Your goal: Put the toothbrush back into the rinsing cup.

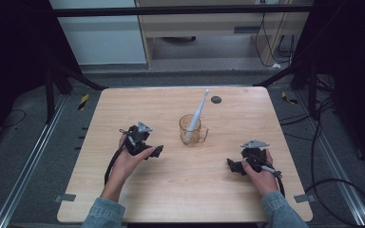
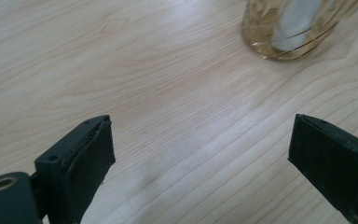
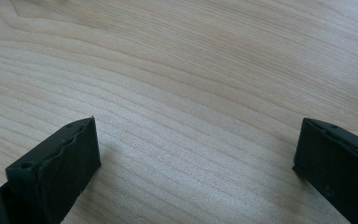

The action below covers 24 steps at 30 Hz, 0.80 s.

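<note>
A light wooden table [image 1: 180, 190] is seen from the high view, with a clear amber glass cup [image 1: 192, 129] standing near its middle. A white toothbrush-like stick [image 1: 197, 113] is stood in the cup and leans away toward the far edge; what kind of head it carries cannot be made out. A small dark round disc [image 1: 216, 99] is noted on the table beyond the cup.

The left gripper [image 1: 153, 152] is held low over the table, left of the cup and apart from it. In the left gripper view its jaws are set wide apart with only bare wood between them; the cup [image 2: 298, 28] is cut off by the upper edge, so only its base and the blurred white stick [image 2: 298, 18] are shown.

The right gripper [image 1: 233, 166] is held near the table's right front, well apart from the cup. In the right gripper view the jaws are likewise spread wide over bare wood grain, nothing being clamped. Whether either gripper touches the table cannot be told. Both forearms are cut off at the bottom edge, in denim sleeves [image 1: 103, 213].
</note>
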### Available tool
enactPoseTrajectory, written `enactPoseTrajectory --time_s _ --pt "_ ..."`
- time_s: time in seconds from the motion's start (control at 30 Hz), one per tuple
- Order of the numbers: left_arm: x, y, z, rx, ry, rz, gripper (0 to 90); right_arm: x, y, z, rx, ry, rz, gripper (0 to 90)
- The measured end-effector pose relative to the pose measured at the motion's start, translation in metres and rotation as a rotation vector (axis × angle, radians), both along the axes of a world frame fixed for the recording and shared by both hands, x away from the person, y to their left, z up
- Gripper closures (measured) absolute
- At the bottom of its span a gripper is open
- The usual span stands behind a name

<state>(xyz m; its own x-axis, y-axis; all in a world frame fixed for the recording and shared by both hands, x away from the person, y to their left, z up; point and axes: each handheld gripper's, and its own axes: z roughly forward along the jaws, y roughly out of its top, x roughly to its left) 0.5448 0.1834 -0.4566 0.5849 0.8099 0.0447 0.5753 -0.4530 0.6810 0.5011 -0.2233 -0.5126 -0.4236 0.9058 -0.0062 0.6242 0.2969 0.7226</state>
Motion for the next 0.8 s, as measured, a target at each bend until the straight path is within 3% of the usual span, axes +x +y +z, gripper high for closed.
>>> enactPoseTrajectory --time_s 0.23,0.47,0.8 --pt "0.005 0.022 -0.011 0.004 0.021 0.060 6.8 0.000 0.000 0.000 0.000 0.000 0.000 0.3" --pt "0.007 0.042 -0.013 0.001 0.005 0.109 6.5 0.000 0.000 0.000 0.000 0.000 0.000 0.3" --pt "0.005 0.065 -0.011 -0.035 -0.014 0.167 6.6 0.000 0.001 0.000 0.001 0.002 -0.004 0.3"
